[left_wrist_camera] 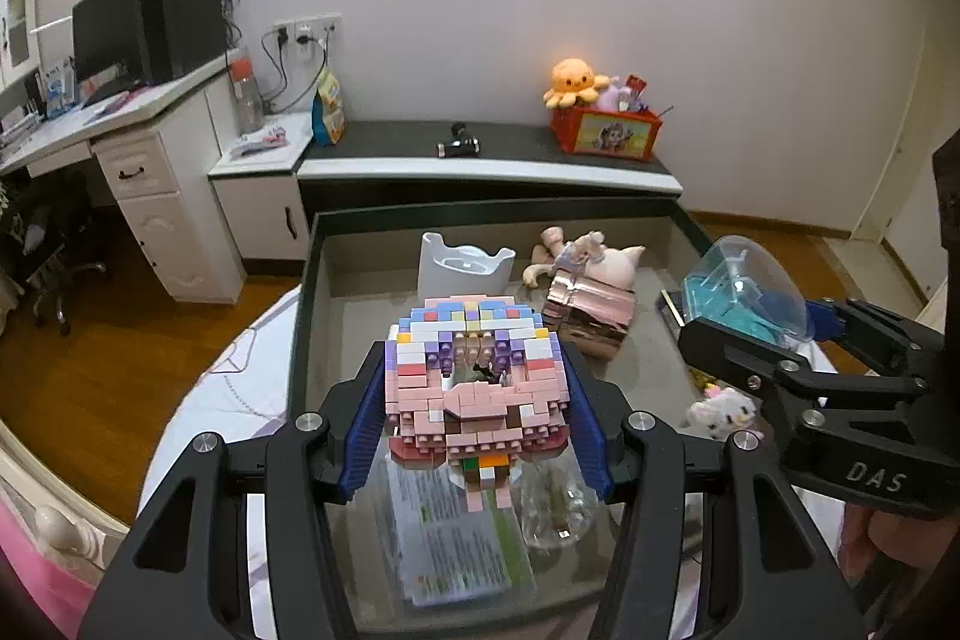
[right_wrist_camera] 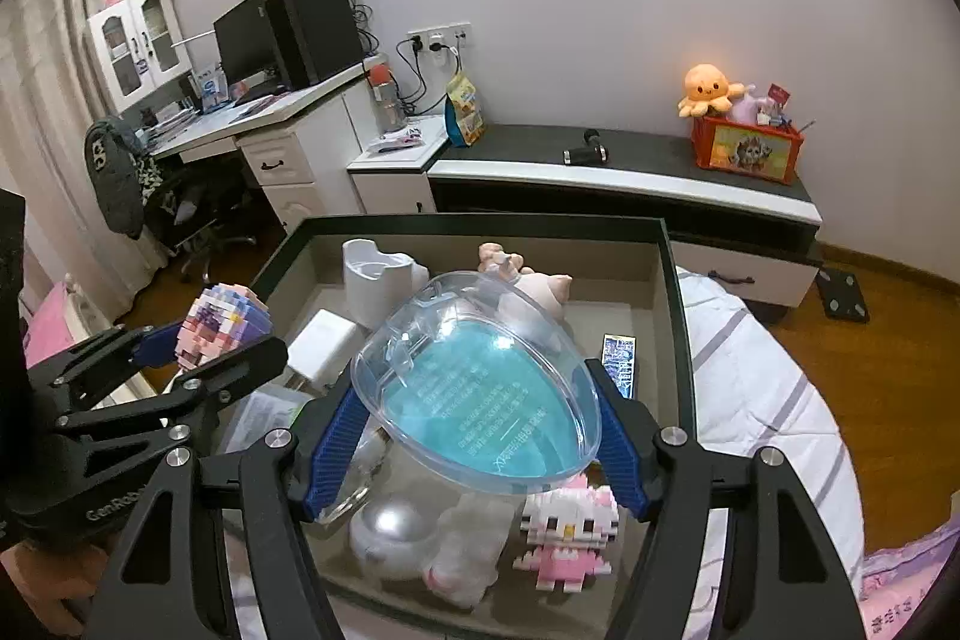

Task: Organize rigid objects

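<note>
Brick figure (left_wrist_camera: pixel 477 388) clamped in left claw (left_wrist_camera: pixel 474 436), clear dome (right_wrist_camera: pixel 480 382) clamped in right claw (right_wrist_camera: pixel 474 454)

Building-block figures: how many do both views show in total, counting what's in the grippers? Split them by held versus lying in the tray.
Held: 1, the pastel block figure clamped in the left gripper.
In the tray: 1, the pink-and-white block cat, below the clear blue case that the right gripper holds.
Total: 2
</note>
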